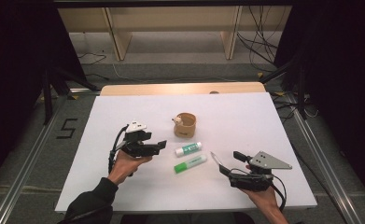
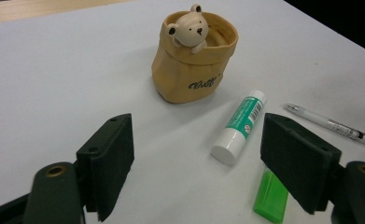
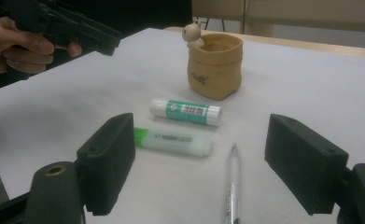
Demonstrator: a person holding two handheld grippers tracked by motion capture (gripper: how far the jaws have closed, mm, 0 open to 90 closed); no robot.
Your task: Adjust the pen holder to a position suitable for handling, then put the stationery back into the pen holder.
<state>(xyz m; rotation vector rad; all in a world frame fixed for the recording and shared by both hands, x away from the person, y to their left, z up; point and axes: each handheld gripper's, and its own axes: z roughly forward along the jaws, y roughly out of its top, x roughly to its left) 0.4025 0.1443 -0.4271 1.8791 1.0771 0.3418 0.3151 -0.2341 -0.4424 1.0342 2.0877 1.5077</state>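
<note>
**Desk set: pen, glue stick, highlighter, bear pot — pick-up pending**

White desk (image 1: 124, 116) under dim room light, a wooden shelf frame beyond its far edge.

- Pot (image 1: 185, 125): tan, soft-sided, upright, a small bear figure on its rim; stands at mid-desk, far of the other items.
- Glue stick (image 1: 188, 149): lying flat, just near of the pot, white cap toward the left.
- Highlighter (image 1: 190, 164): green, lying flat, beside the glue stick on its near side, apart from it.
- Pen (image 3: 231, 186): clear barrel, lying right of the highlighter, tip pointing far, between the right gripper's fingers but untouched.
- Left gripper (image 1: 157, 146): held above the desk left of the glue stick, fingers apart, nothing between them.
- Right gripper (image 1: 223, 163): low at the near right, fingers apart.

Handling note: the pen looks like the piece in hand. Lower the right fingers (image 3: 110, 158) astride the barrel, square to it, and close gently at mid-length, since a thin round barrel may roll or tip.
</note>
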